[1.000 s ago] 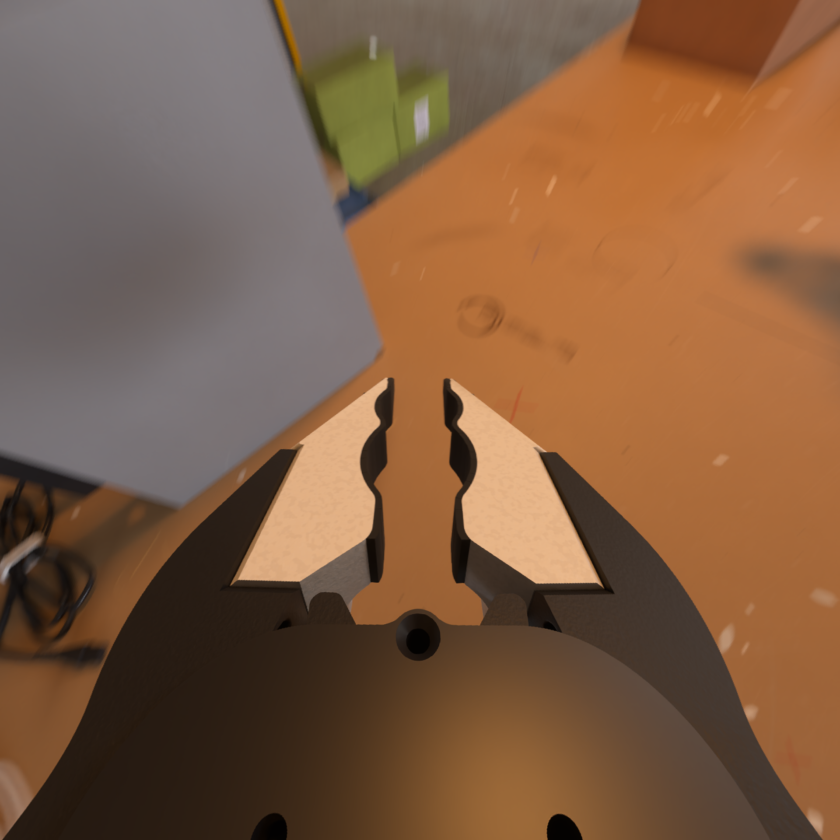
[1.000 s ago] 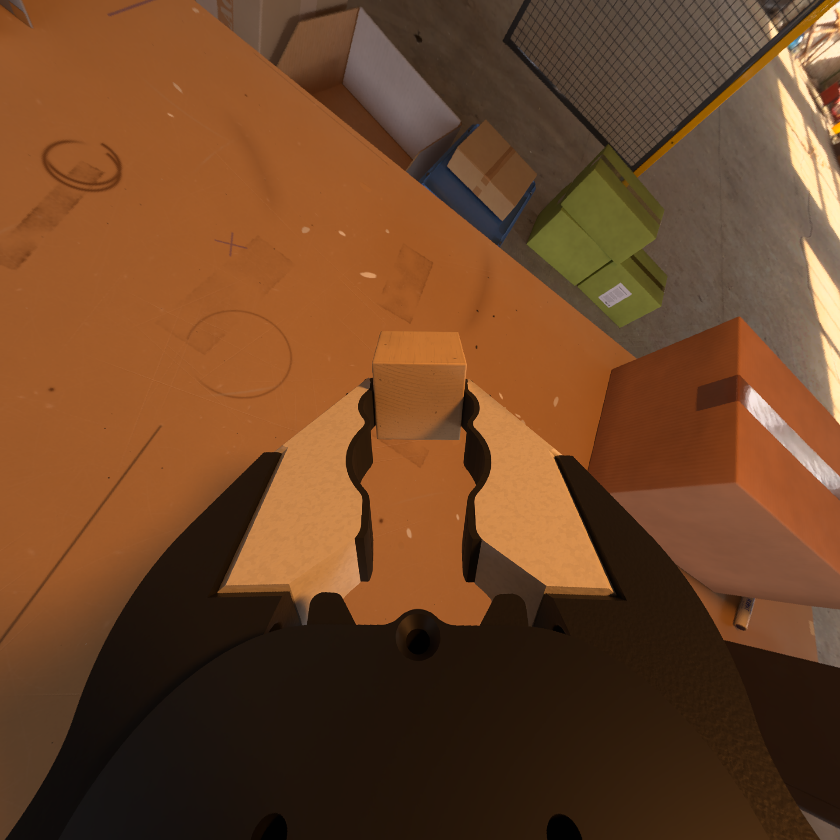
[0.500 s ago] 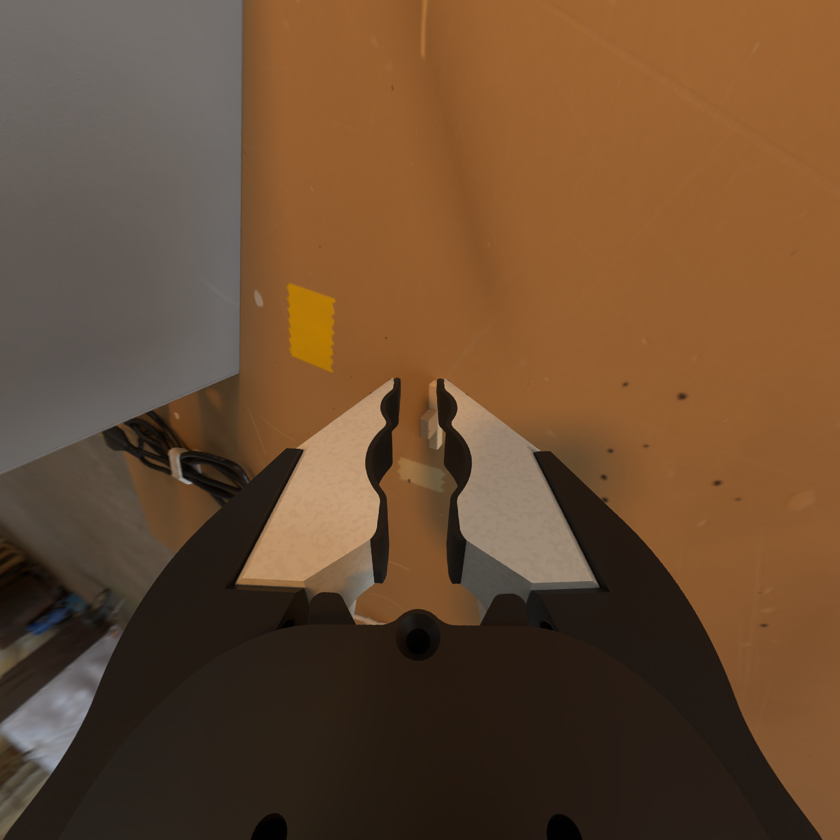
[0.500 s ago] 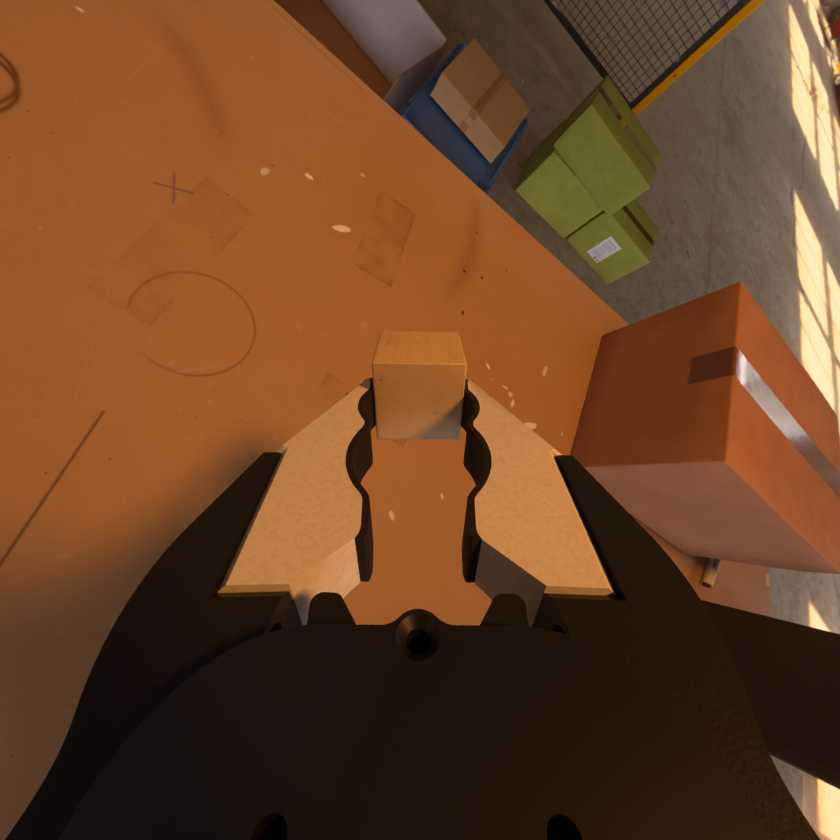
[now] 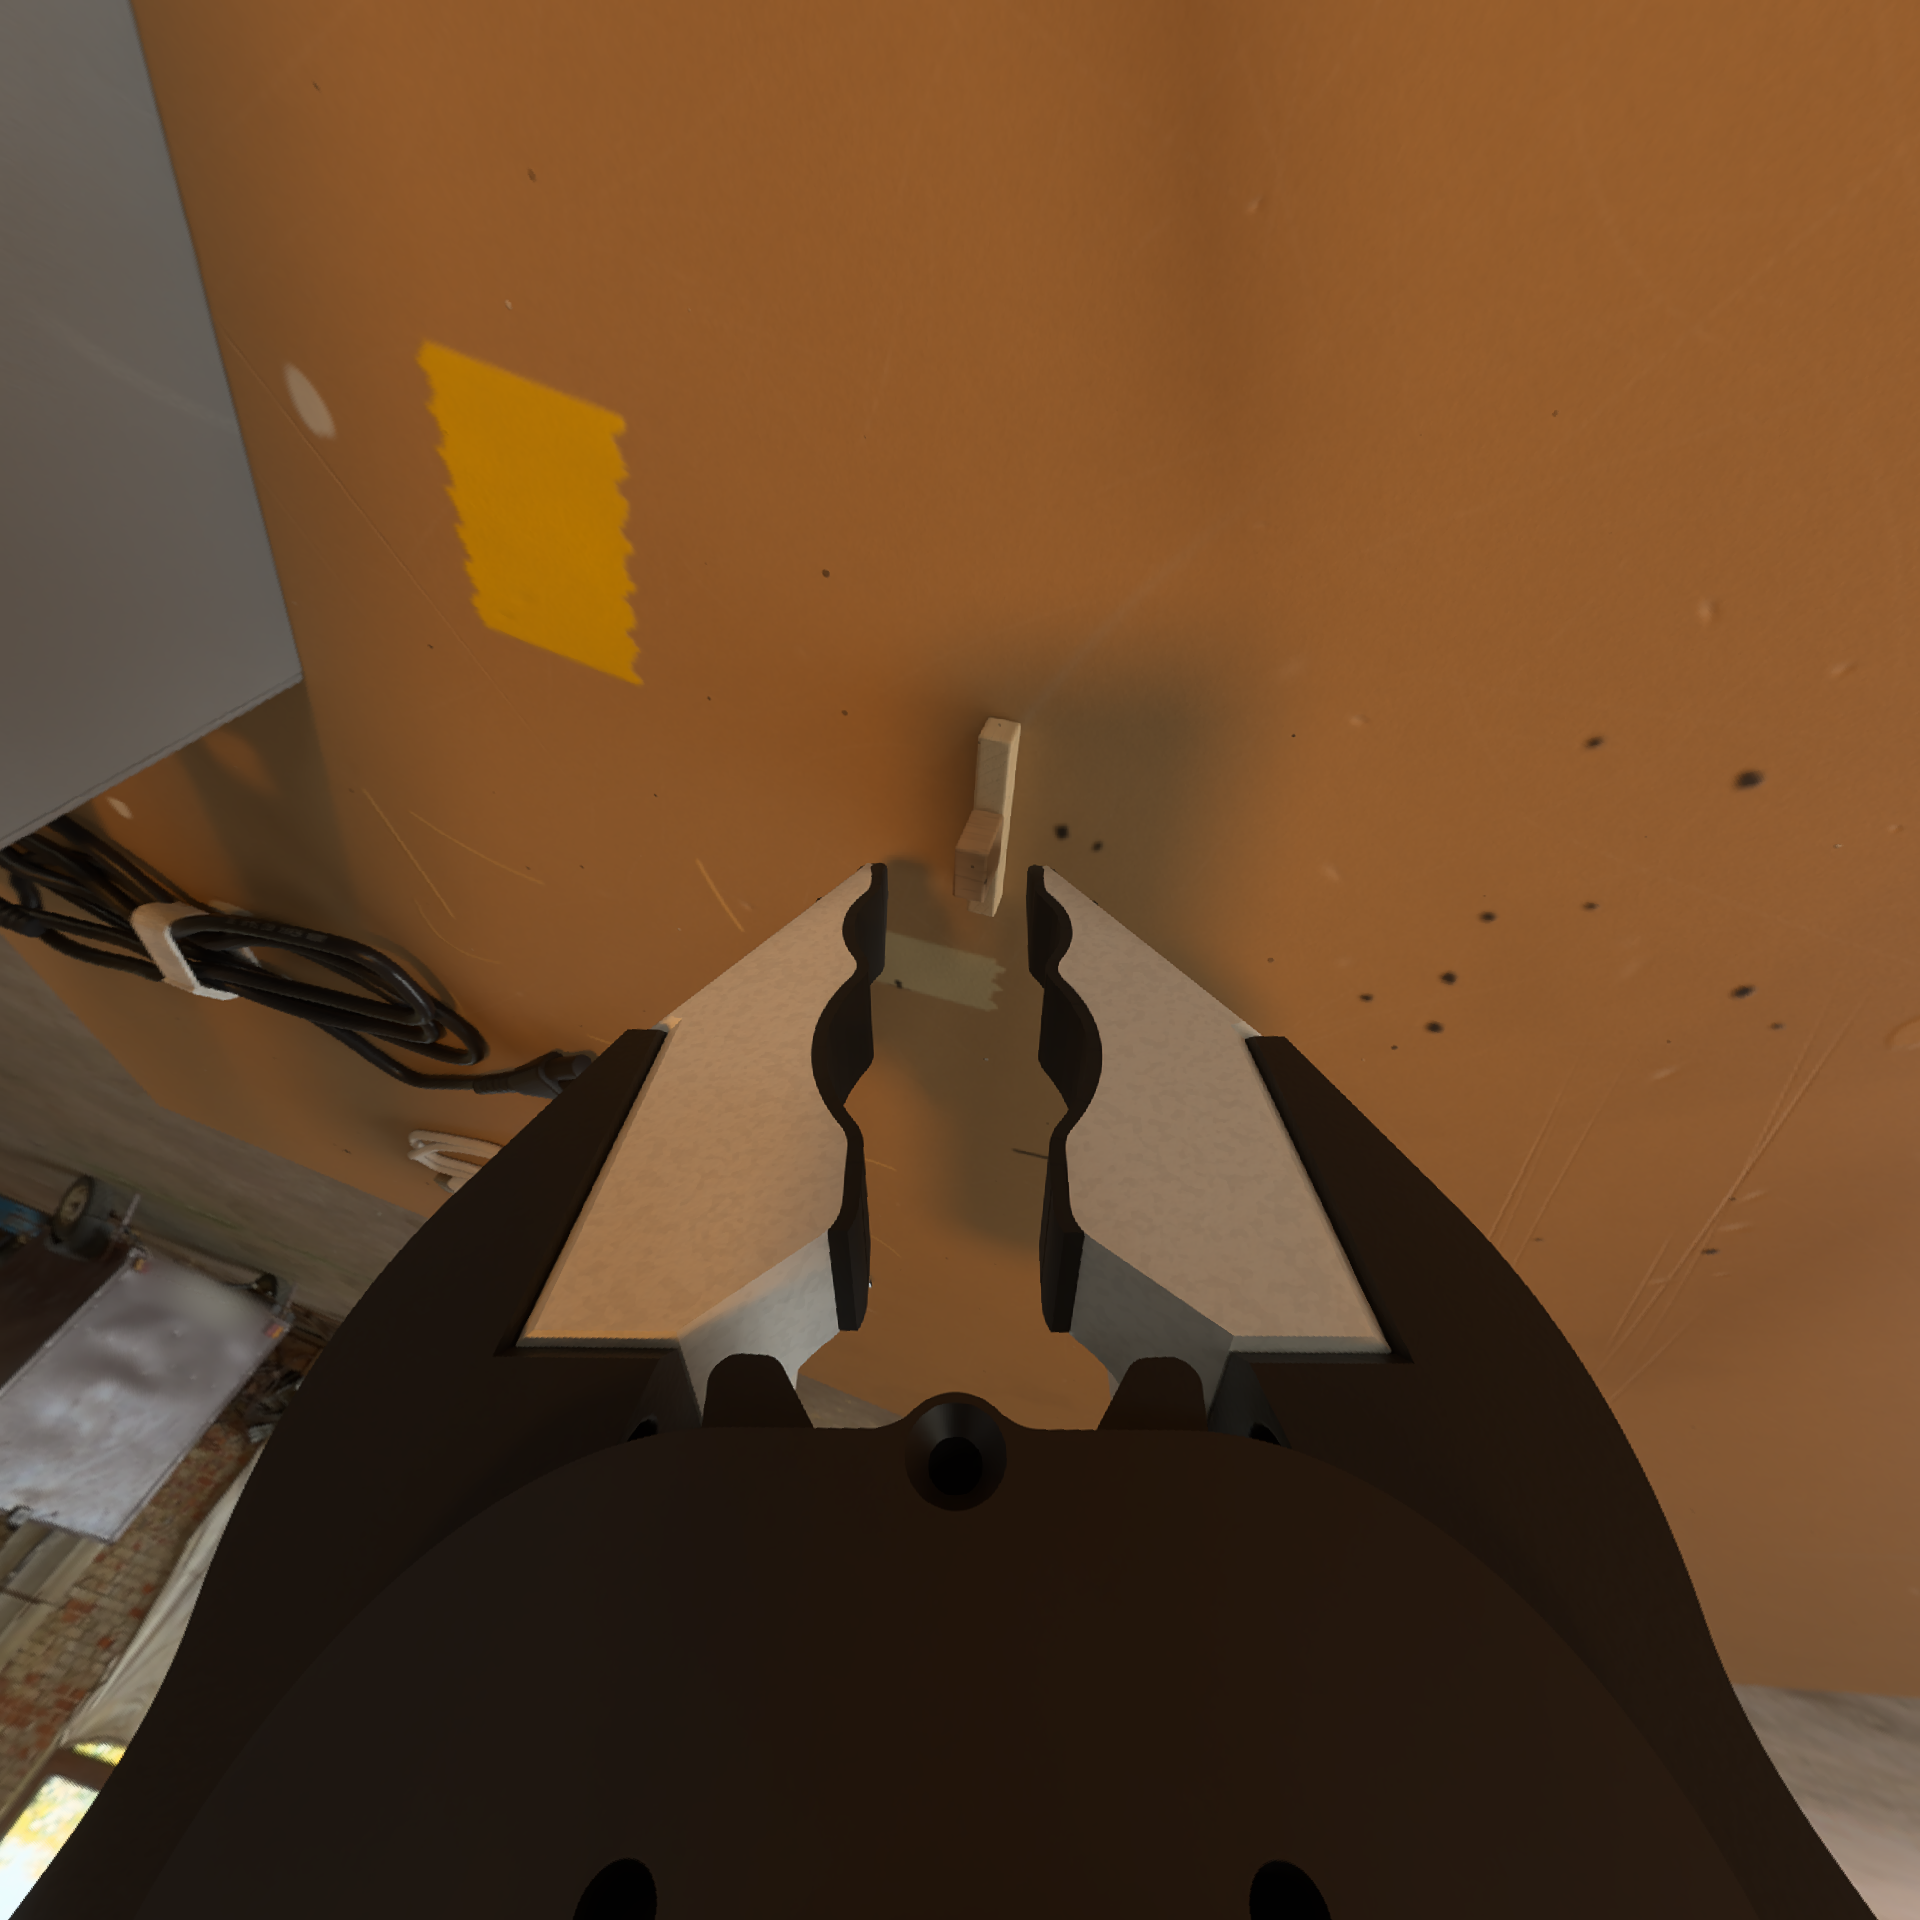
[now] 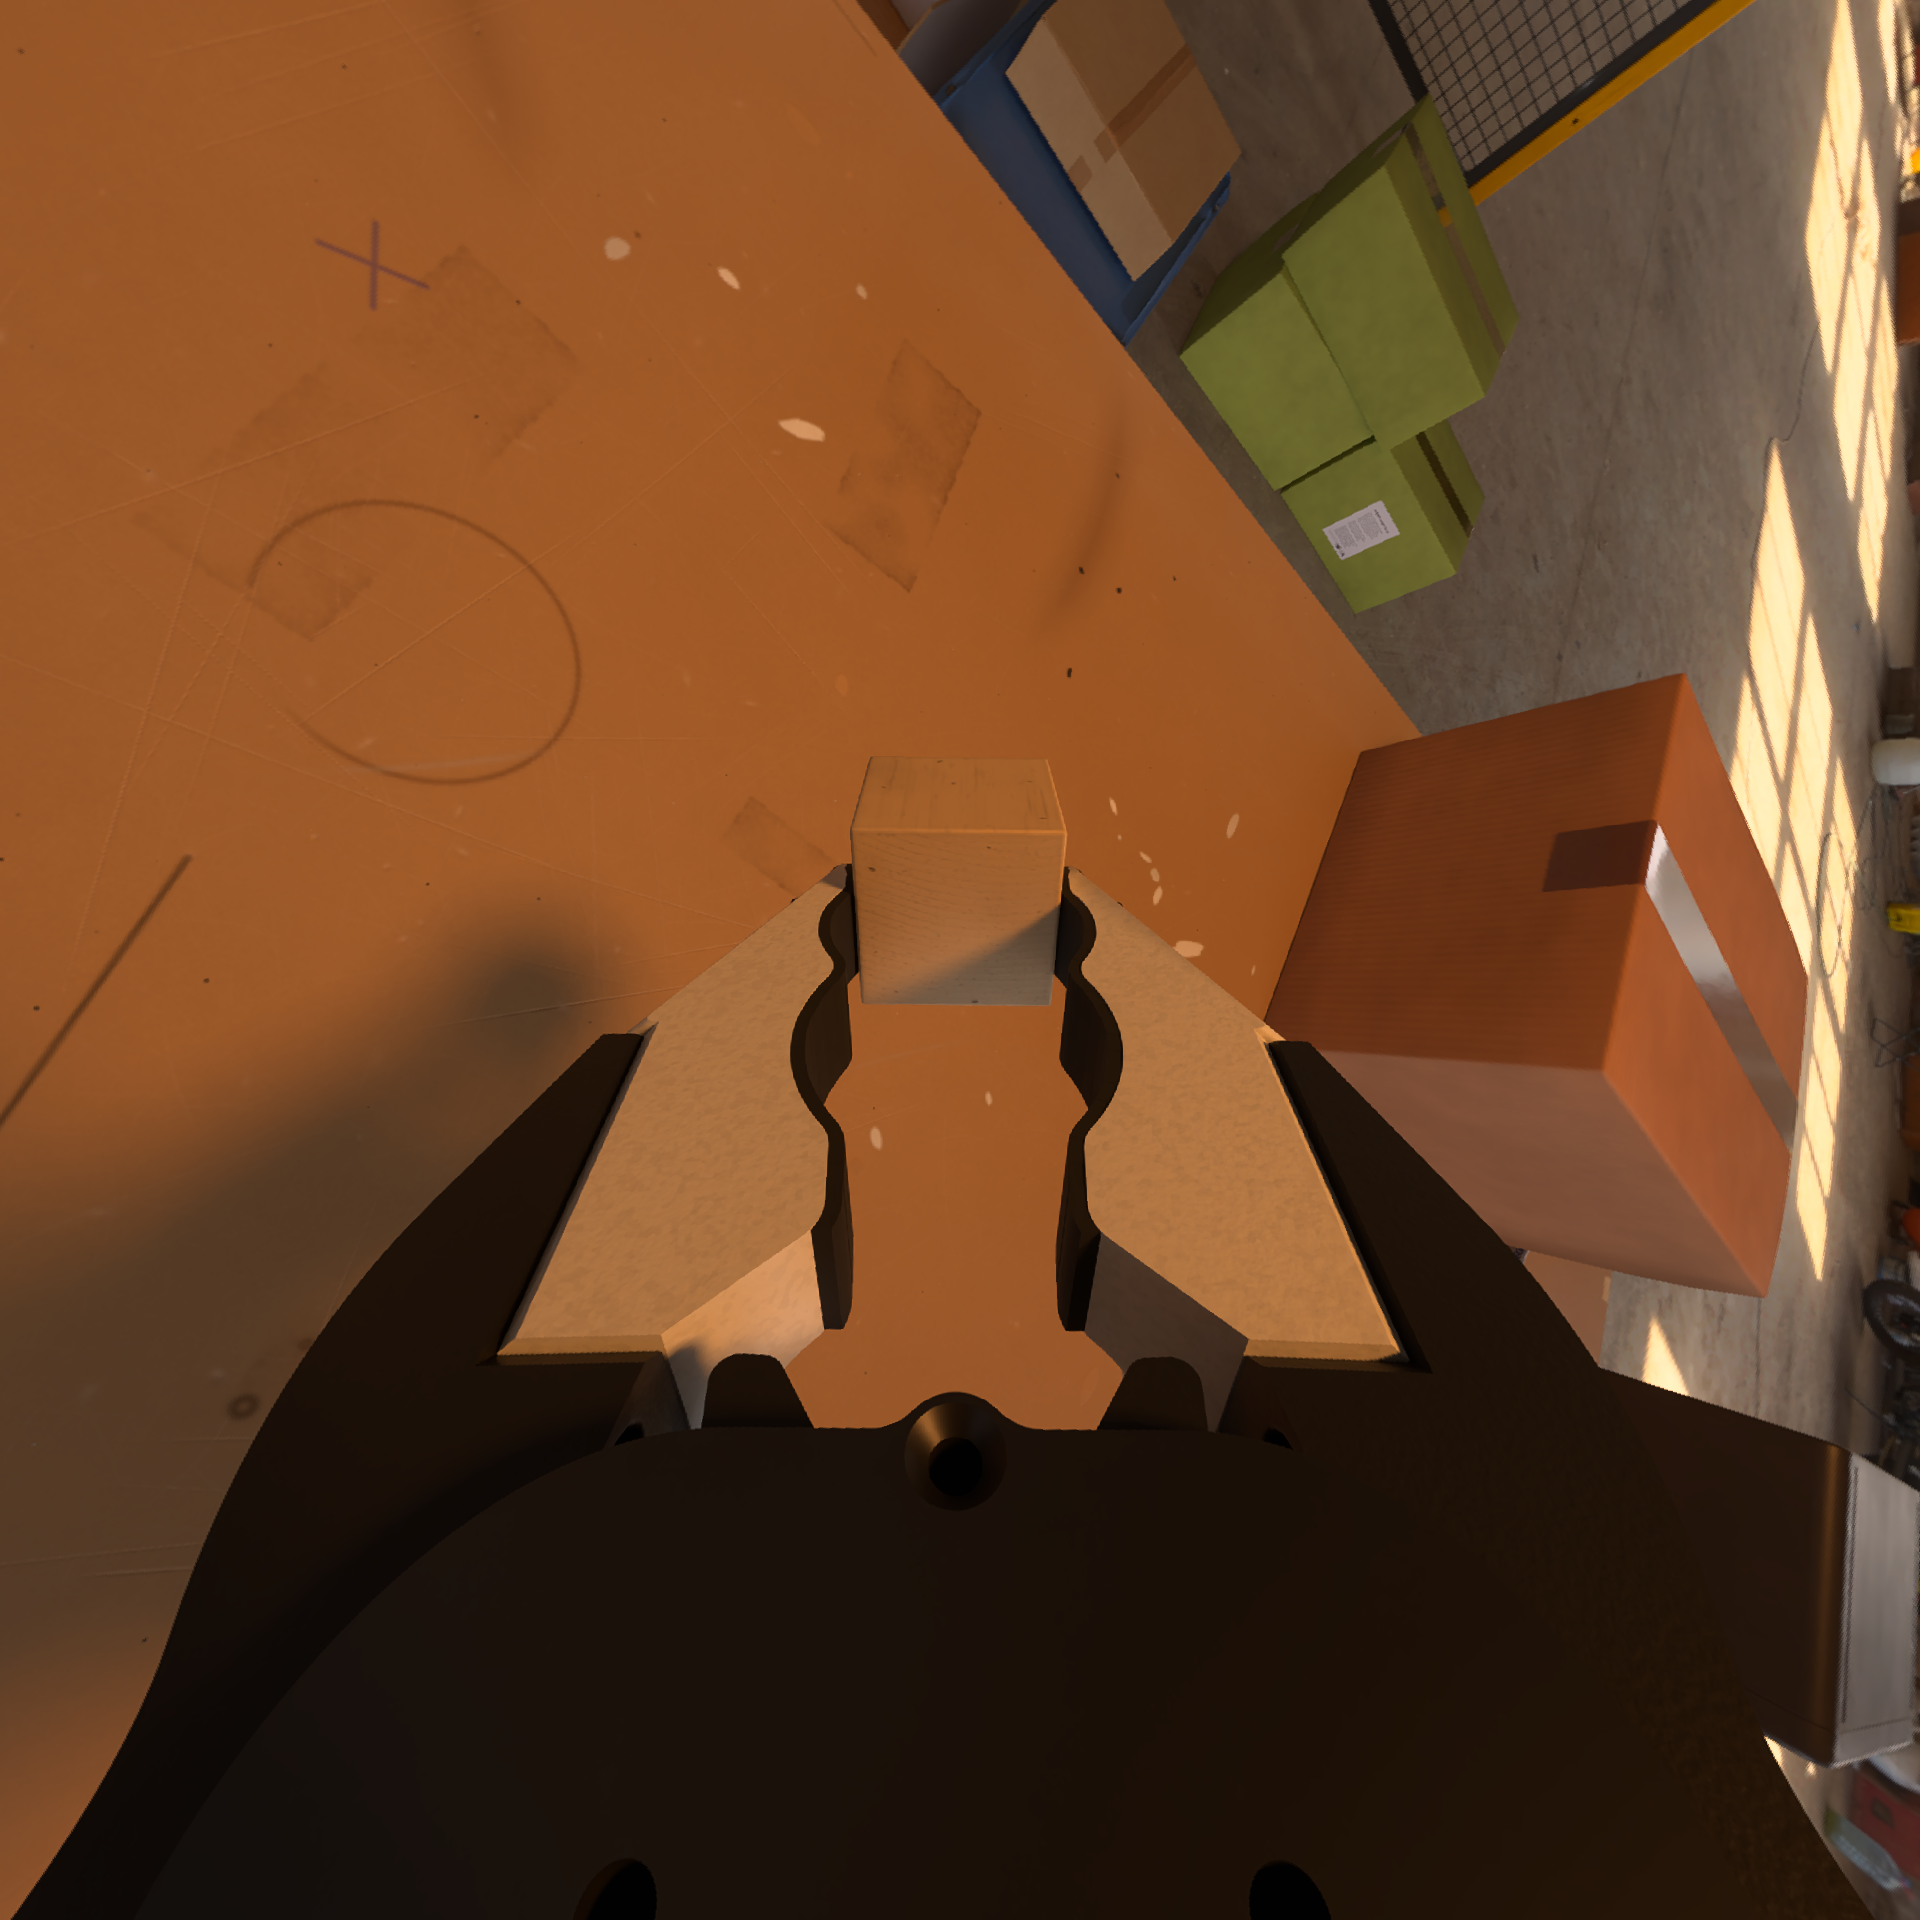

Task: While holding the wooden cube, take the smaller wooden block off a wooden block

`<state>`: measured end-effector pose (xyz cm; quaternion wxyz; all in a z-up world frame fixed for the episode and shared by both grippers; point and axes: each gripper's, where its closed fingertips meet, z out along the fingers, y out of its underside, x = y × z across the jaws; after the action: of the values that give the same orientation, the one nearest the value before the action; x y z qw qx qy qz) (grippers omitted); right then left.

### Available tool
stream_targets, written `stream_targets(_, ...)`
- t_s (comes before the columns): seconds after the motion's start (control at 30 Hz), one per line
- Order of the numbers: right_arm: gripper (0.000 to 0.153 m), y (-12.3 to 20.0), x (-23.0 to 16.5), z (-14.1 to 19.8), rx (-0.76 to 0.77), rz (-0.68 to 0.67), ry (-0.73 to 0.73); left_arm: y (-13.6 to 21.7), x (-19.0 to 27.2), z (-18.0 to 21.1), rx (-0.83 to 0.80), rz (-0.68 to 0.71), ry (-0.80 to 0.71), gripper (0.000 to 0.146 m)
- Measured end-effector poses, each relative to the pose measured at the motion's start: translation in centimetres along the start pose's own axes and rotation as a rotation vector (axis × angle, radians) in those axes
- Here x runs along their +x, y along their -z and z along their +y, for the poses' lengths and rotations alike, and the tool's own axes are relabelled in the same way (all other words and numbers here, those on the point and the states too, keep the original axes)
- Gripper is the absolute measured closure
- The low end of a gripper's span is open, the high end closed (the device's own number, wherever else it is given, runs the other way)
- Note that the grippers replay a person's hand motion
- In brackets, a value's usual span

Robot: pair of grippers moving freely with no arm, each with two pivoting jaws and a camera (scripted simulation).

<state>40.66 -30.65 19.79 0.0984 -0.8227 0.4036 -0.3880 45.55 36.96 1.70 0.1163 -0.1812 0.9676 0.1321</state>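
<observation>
My right gripper point(image 6: 958, 883) is clamped on the wooden cube point(image 6: 958, 883), which sits squeezed between its fingertips above the orange table point(image 6: 520, 416), close to the table's right edge. My left gripper point(image 5: 956, 883) has its jaws parted with nothing in them. Just beyond its tips, on the table, I see the long pale wooden block point(image 5: 1000, 779) with the smaller wooden block point(image 5: 975, 862) touching its near end. A yellow tape patch point(image 5: 535, 514) lies far left, and black cables point(image 5: 260, 966) lie at the left edge.
</observation>
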Motion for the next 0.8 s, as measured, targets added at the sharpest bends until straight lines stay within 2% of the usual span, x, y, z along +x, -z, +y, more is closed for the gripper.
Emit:
stream_targets(0.07, 0.116, 0.0, -0.3, 0.0, -0.006, -0.006, 0.014, -0.2, 0.1, 0.3, -0.028, 0.022, 0.0, 0.121)
stream_targets(0.2, 0.116, -0.1, -0.4, 0.3, -0.024, -0.006, 0.033, -0.5, 0.0, 0.6, -0.1, 0.021, -0.04, 0.139)
stream_targets(0.47, 0.116, 0.0, -0.4, 0.5, -0.022, -0.016, 0.043, 0.2, 0.0, 0.8, -0.147, 0.015, -0.03, 0.14)
stream_targets(0.6, 0.116, 0.0, -0.4, 0.3, -0.013, -0.018, 0.044, 3.0, -0.8, 1.5, -0.15, -0.049, -0.004, 0.14)
stream_targets(0.8, 0.116, 0.3, -0.8, -0.2, 0.01, -0.023, 0.054, 10.9, -2.6, 2.7, -0.163, -0.245, -0.003, 0.14)
